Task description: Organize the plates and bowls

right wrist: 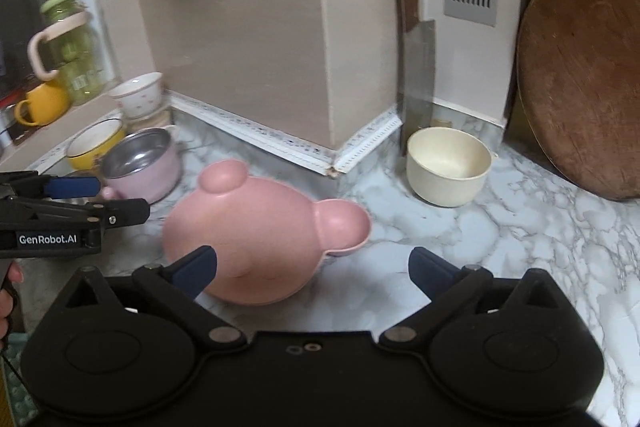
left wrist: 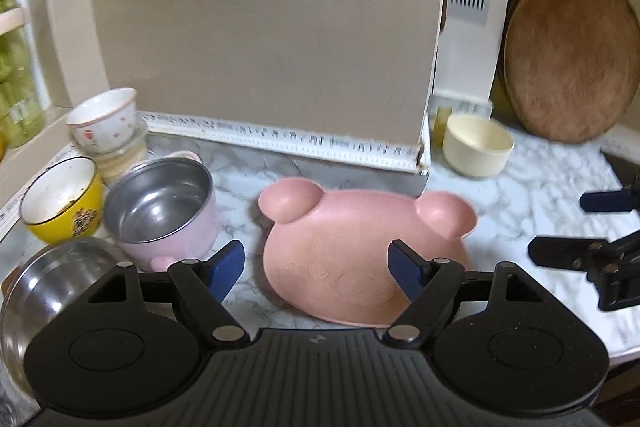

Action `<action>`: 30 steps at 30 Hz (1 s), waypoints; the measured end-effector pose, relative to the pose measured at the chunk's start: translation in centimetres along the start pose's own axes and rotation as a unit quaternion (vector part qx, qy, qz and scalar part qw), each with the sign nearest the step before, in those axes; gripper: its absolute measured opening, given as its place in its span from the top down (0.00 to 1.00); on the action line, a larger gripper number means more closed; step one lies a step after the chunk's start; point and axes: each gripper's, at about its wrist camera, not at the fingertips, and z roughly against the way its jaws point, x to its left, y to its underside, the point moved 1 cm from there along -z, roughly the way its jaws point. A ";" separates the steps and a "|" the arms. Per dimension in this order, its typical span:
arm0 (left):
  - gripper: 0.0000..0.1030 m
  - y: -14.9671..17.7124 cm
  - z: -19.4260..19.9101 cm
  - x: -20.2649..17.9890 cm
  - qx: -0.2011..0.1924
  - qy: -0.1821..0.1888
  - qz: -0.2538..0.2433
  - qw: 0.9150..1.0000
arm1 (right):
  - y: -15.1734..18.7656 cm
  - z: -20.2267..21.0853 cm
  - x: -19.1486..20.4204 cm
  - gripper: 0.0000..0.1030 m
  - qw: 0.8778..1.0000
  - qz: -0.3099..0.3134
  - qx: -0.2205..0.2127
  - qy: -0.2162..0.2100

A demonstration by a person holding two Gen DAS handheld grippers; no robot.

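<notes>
A pink bear-shaped plate (left wrist: 352,251) lies on the marble counter, also in the right wrist view (right wrist: 256,239). My left gripper (left wrist: 318,271) is open, its fingers on either side of the plate's near part. My right gripper (right wrist: 312,273) is open just right of the plate and empty; it shows at the right edge of the left wrist view (left wrist: 576,227). A cream bowl (left wrist: 478,145) (right wrist: 448,165) stands by the wall corner. At left are a pink steel-lined pot (left wrist: 164,211) (right wrist: 140,163), a yellow bowl (left wrist: 60,199) (right wrist: 94,143), a steel bowl (left wrist: 48,291) and a white flowered cup (left wrist: 104,119) (right wrist: 138,95).
A round wooden board (left wrist: 568,67) (right wrist: 584,75) leans on the right wall. A cleaver (right wrist: 416,67) stands against the wall behind the cream bowl. A beige column (left wrist: 260,27) juts onto the counter. A green jar (right wrist: 74,47) and yellow mug (right wrist: 42,105) sit on the left ledge.
</notes>
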 end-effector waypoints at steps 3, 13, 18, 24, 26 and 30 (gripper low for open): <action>0.24 -0.5 -2.4 0.4 0.027 0.001 -0.006 1.000 | 0.0 -1.3 -0.4 0.00 1.000 -0.006 0.007 0.012; 0.24 -1.1 -8.8 1.8 0.084 -0.004 0.005 0.996 | 0.4 -6.6 -1.2 0.05 0.997 -0.031 0.062 0.037; 0.24 -1.2 -10.7 2.0 0.100 0.001 0.009 0.995 | 0.5 -8.6 -1.0 0.15 0.995 -0.038 0.090 0.034; 0.43 -1.6 -11.9 2.3 0.112 -0.005 0.014 0.994 | 0.6 -9.9 -0.8 0.29 0.993 -0.044 0.109 0.027; 0.49 -1.7 -12.2 2.4 0.112 -0.006 0.017 0.993 | 0.6 -10.3 -0.8 0.36 0.992 -0.049 0.114 0.025; 0.64 -1.8 -12.7 2.9 0.121 -0.017 0.022 0.992 | 0.5 -10.9 -1.0 0.53 0.990 -0.064 0.123 0.017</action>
